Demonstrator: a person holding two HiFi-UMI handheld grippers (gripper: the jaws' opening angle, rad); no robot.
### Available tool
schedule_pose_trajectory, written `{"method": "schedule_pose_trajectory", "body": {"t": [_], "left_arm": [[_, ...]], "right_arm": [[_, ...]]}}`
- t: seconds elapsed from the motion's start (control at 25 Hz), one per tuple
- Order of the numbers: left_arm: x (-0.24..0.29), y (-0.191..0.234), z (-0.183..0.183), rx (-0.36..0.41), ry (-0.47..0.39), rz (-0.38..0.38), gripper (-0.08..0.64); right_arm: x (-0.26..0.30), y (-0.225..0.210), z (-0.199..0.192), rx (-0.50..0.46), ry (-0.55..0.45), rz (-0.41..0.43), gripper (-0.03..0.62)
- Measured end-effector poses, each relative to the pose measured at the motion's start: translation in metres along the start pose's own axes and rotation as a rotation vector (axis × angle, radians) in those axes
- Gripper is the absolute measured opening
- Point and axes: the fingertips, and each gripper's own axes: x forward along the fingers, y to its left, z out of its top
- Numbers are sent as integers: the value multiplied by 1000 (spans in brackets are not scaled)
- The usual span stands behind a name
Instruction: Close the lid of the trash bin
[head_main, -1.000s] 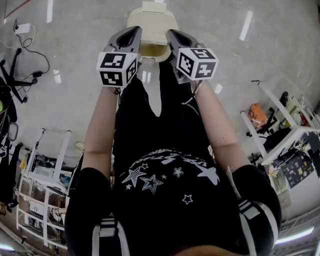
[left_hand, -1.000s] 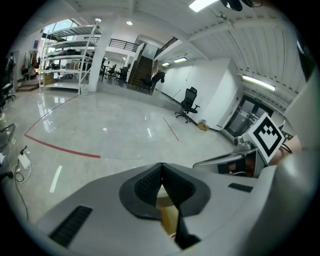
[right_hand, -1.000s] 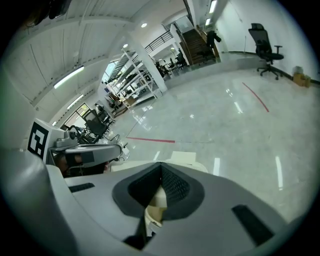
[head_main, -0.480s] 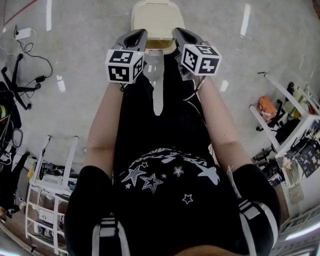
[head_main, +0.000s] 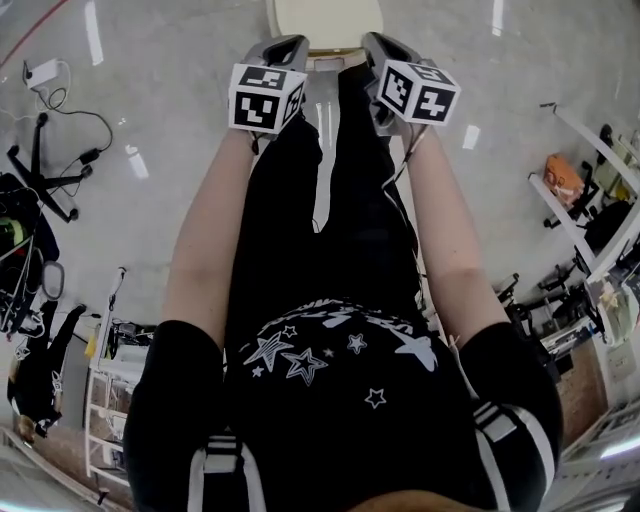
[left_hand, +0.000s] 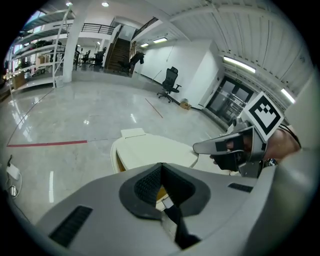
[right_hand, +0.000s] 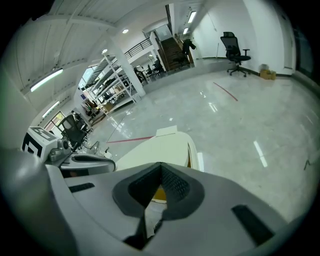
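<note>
A cream trash bin stands on the floor ahead of the person, at the top edge of the head view. Its lid lies low over the body, and a thin yellowish gap still shows along the side. My left gripper and right gripper are held side by side at the bin's near edge, both shut with nothing between the jaws. In the left gripper view my left gripper points over the lid, with the right gripper beside it. Whether either tip touches the lid is hidden.
The polished grey floor surrounds the bin. Cables and a chair base lie at the left, white racks at lower left, and tables with clutter at the right. A red floor line and an office chair lie beyond.
The lid has come down from upright, covering the bin's open inside. Both grippers have moved forward, towards the top of the head view, staying shut.
</note>
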Motion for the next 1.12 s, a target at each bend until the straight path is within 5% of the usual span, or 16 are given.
{"method": "schedule_pose_trajectory", "body": {"t": [1.12], "left_arm": [[60, 19, -97, -112, 198, 89, 11]], "right_arm": [[65, -35, -86, 3, 218, 75, 5]]}}
